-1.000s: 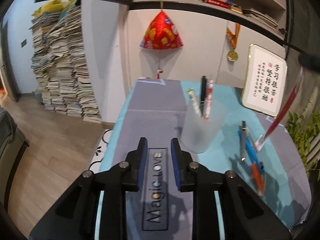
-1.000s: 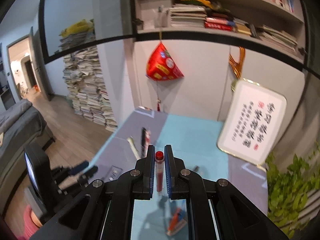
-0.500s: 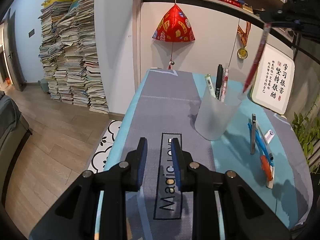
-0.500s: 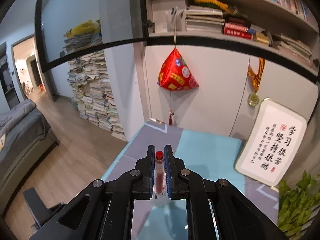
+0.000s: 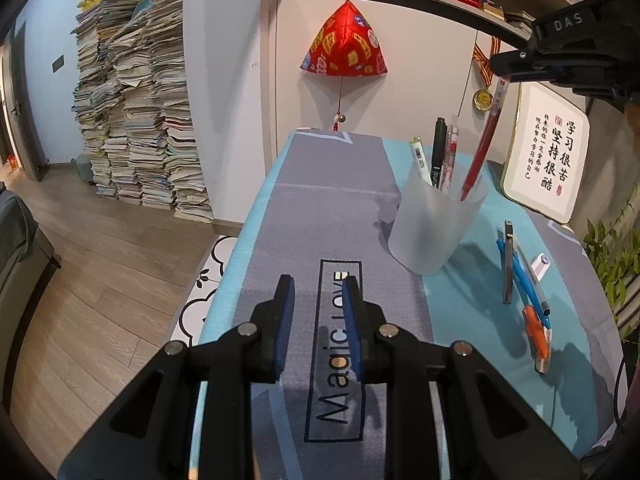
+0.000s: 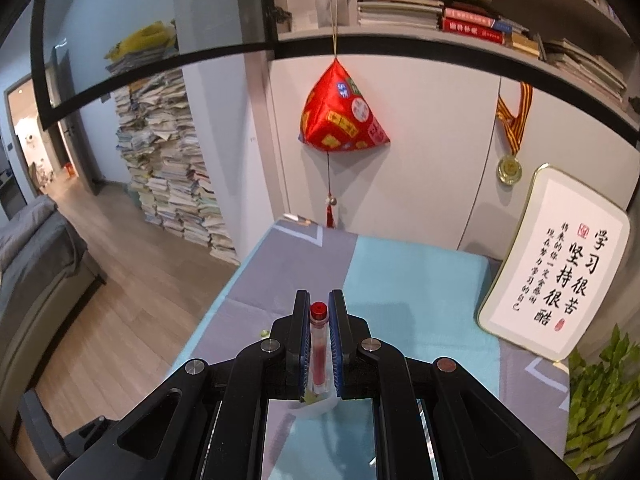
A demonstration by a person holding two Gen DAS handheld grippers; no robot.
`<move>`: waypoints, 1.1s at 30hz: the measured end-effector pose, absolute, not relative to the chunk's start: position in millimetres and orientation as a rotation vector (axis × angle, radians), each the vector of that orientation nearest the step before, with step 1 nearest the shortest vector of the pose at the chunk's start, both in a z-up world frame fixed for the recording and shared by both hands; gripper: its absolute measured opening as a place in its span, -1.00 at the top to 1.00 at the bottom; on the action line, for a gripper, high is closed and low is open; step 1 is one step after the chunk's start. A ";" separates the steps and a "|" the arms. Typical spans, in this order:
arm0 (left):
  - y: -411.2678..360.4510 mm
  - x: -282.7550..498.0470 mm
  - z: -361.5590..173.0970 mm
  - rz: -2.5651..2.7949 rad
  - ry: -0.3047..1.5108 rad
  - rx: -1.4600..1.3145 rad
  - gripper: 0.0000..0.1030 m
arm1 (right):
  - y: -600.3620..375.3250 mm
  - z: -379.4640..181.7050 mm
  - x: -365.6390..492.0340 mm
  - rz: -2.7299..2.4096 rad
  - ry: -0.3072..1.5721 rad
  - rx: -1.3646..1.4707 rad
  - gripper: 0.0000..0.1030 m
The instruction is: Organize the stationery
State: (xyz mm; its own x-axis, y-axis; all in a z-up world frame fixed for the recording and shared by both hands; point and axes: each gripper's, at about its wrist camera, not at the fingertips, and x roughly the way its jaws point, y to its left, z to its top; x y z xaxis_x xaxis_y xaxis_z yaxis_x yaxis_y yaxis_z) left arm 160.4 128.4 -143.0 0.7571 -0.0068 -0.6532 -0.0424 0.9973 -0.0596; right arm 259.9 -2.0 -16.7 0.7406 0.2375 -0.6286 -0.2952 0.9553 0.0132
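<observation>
A frosted pen cup [image 5: 436,224] stands on the table mat and holds three pens. My right gripper [image 6: 319,320] is shut on a red pen [image 6: 319,354], seen end-on between its pads. In the left wrist view the right gripper [image 5: 505,77] hangs above the cup, and the red pen [image 5: 482,146] slants down with its tip inside the cup. My left gripper [image 5: 318,292] is open and empty, low over the grey mat, left of and nearer than the cup.
Several pens [image 5: 520,280] lie on the teal mat right of the cup, with an orange one [image 5: 535,328] nearest. A framed calligraphy plaque [image 5: 546,160] leans at the back right. A plant [image 5: 612,256] stands at the right edge.
My right gripper has carried the red pen from the right side over the cup and lowered its tip into it. My left gripper has shifted a little and stays open.
</observation>
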 end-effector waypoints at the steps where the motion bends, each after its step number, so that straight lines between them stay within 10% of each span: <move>1: 127.5 160.8 -143.6 0.017 0.713 -0.070 0.57 | -1.9 -18.7 261.0 0.291 0.681 -0.091 0.80; 33: 96.8 151.8 -137.4 -0.030 0.715 -0.008 0.42 | -49.5 -63.4 253.7 0.278 0.820 0.029 0.80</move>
